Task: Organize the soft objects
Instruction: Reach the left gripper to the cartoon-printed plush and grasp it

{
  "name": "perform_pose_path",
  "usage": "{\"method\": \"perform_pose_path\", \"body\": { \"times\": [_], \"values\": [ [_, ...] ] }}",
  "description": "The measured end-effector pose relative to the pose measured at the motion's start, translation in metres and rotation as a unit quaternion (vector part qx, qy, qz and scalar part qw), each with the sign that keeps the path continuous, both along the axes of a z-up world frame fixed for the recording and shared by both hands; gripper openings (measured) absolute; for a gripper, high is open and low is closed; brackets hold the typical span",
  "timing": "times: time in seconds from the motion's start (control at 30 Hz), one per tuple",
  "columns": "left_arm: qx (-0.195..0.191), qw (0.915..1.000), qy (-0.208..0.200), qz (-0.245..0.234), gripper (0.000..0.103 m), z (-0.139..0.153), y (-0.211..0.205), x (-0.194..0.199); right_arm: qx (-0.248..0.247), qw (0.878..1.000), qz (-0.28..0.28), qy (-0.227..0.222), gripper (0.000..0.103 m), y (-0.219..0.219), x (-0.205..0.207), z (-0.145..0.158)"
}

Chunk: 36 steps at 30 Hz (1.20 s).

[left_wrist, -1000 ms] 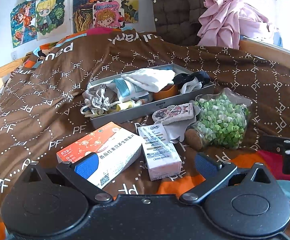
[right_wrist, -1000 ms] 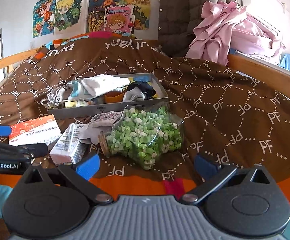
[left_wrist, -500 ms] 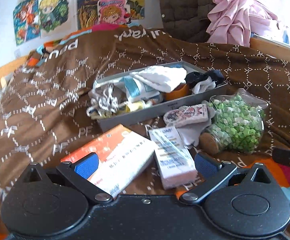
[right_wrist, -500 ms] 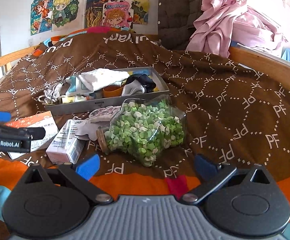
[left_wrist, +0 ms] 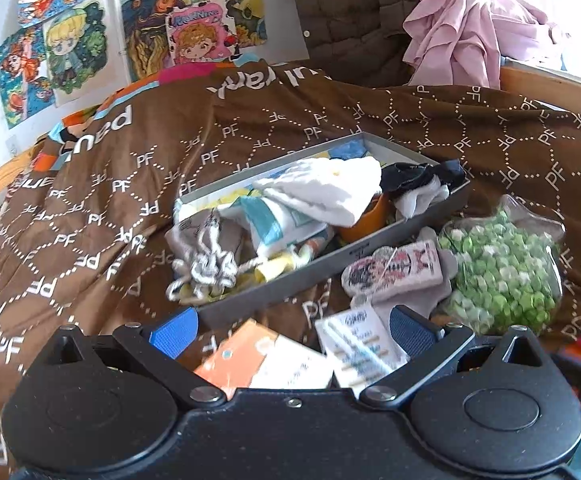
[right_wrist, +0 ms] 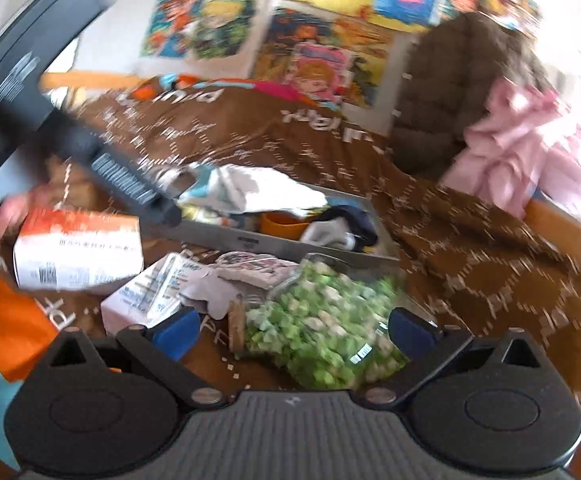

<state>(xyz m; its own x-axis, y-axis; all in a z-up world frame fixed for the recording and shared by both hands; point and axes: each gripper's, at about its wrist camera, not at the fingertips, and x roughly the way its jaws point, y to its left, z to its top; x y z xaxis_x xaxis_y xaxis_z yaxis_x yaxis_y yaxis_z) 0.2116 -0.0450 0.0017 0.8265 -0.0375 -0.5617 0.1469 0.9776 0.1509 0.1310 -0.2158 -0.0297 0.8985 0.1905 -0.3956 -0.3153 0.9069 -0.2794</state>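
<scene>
My left gripper (left_wrist: 293, 328) hangs with its blue-padded fingers (left_wrist: 174, 330) spread wide and nothing between them, just above the orange-and-white cardboard box (left_wrist: 262, 364) and the small white carton with blue print (left_wrist: 360, 346) lying on the brown quilt printed with white PF hexagons (left_wrist: 90, 216). Past them sits the shallow grey tray (left_wrist: 330, 258), heaped with a folded white cloth (left_wrist: 330, 190), a grey-and-white patterned scrunchie (left_wrist: 210, 264) at its near left corner and a black-and-white sock bundle (left_wrist: 418, 184) at the right end. A flat pink printed pouch (left_wrist: 392, 270) lies just outside the tray's front wall, touching the clear bag of green and white foam pieces (left_wrist: 502, 272).

My right gripper (right_wrist: 293, 328) is likewise wide open and empty, low over that bag (right_wrist: 322, 324); this view is blurred.
</scene>
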Motion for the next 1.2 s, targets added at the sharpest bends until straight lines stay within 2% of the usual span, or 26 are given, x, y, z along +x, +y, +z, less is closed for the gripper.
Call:
{"method": "perform_pose_path", "body": {
  "times": [0.13,0.23,0.33,0.57,0.67,0.8,0.87,1.07,1.2],
  "values": [
    [-0.019,0.9995,0.022,-0.017,0.102,0.001,0.0,0.026,-0.024,0.999,0.033,-0.004,0.099,0.015,0.009,-0.008],
    [-0.057,0.9968,0.045,-0.035,0.102,-0.005,0.003,0.047,-0.044,0.997,0.059,-0.009,0.098,0.024,0.018,-0.012],
    [-0.093,0.9921,0.072,-0.042,0.102,-0.016,0.003,0.069,-0.07,0.992,0.102,-0.008,0.094,0.029,0.029,-0.017],
    [-0.16,0.9798,0.107,-0.054,0.1,-0.033,0.004,0.113,-0.113,0.984,0.136,-0.005,0.08,0.037,0.057,-0.028],
    [-0.17,0.9764,0.119,-0.059,0.102,-0.038,0.002,0.123,-0.134,0.979,0.156,-0.004,0.079,0.043,0.06,-0.033],
    [-0.167,0.9768,0.115,-0.069,0.101,-0.039,-0.002,0.122,-0.155,0.973,0.169,-0.01,0.077,0.05,0.058,-0.04],
    [-0.18,0.9728,0.124,-0.078,0.097,-0.04,-0.001,0.119,-0.157,0.973,0.171,-0.008,0.076,0.051,0.058,-0.043],
    [-0.182,0.9694,0.151,-0.067,0.097,-0.053,-0.002,0.121,-0.165,0.973,0.161,-0.009,0.075,0.057,0.06,-0.045],
    [-0.207,0.9588,0.186,-0.055,0.098,-0.06,-0.001,0.136,-0.18,0.971,0.157,-0.013,0.075,0.061,0.062,-0.049]
  ]
}}
